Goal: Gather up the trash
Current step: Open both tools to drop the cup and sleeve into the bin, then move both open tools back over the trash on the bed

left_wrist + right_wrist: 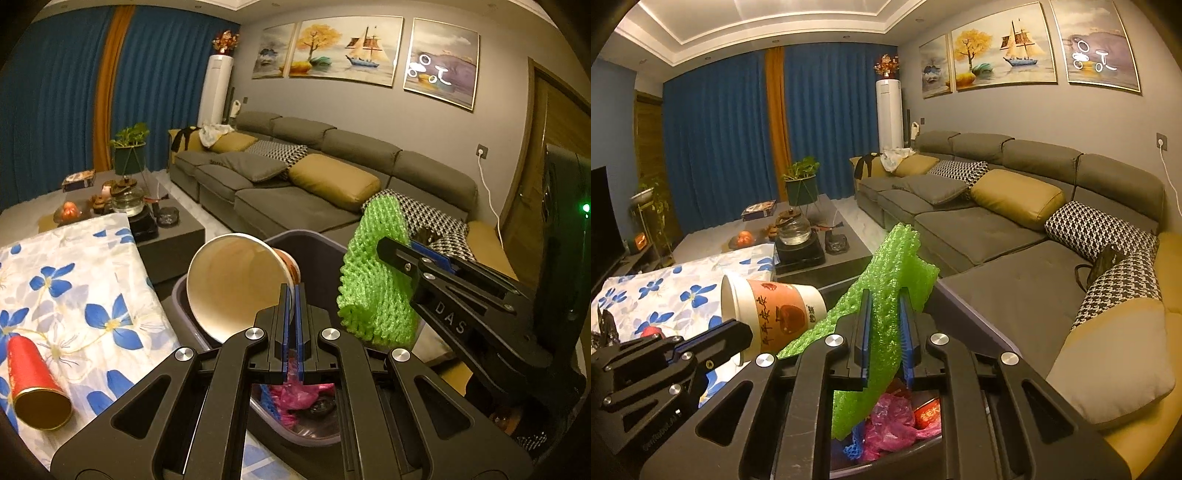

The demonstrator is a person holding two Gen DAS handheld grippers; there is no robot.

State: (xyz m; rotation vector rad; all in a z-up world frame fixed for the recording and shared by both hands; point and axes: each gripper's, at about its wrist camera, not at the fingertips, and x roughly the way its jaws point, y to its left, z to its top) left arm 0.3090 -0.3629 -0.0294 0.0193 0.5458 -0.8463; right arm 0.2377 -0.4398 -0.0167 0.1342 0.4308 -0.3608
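My left gripper [293, 295] is shut on the rim of a white paper cup [236, 284] with an orange printed band. The cup lies on its side in the air, over the near edge of the dark grey bin [314, 238]. My right gripper [885, 301] is shut on a green foam net [886, 280], which hangs down over the bin's [971, 321] opening. In the left wrist view the net [373, 288] droops from the right gripper [388, 248]. The right wrist view has the left gripper [746, 331] and cup [775, 314] at its lower left.
A pink plastic bag [890, 417] and other scraps lie inside the bin. A red paper cup [35, 384] lies on its side on the flowered tablecloth [81, 280] to the left. A grey sofa [1015, 236] runs along the right, and a low tea table [827, 254] stands behind.
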